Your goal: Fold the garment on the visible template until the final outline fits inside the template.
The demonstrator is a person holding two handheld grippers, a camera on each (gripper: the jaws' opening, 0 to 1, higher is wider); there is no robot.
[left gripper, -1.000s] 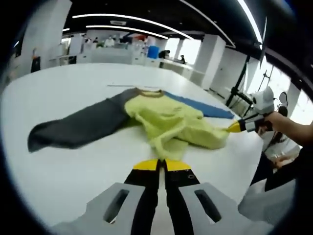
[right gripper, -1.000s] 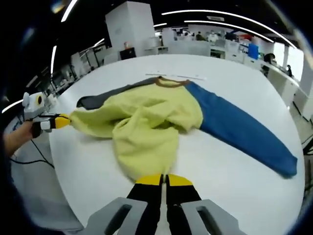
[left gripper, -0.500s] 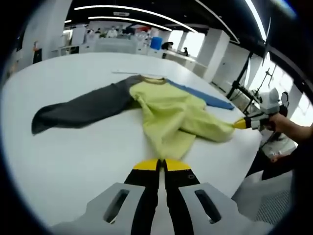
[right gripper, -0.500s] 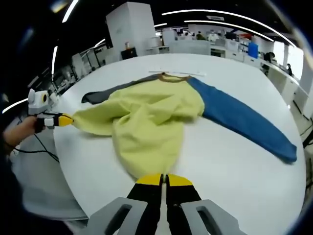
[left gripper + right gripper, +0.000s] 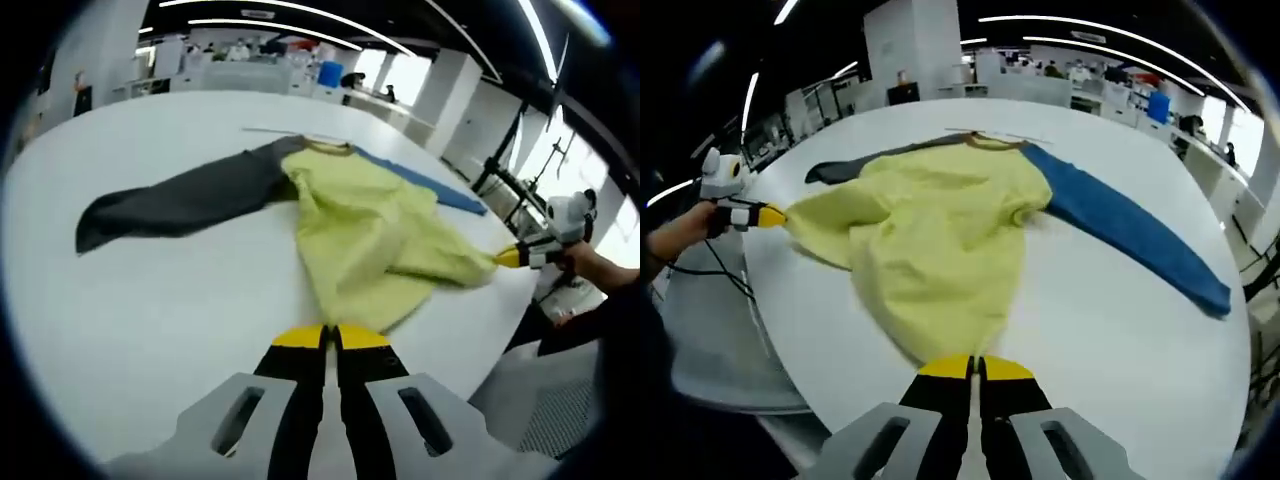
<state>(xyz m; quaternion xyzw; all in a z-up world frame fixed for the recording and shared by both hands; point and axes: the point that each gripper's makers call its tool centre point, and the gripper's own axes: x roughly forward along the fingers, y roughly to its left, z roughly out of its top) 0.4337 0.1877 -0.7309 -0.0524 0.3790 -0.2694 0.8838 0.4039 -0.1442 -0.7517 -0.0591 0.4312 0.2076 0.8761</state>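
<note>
While both closed grippers, left gripper [image 5: 331, 338] and right gripper [image 5: 974, 368], grasp the hem of the yellow cotton garment [image 5: 930, 240], spreading comes first, folding next.

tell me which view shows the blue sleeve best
The right gripper view: the blue sleeve lies stretched out on the white table, visible from the yellow body down to its cuff. The left gripper view shows only a thin blue strip behind the yellow body, mostly hidden.
</note>
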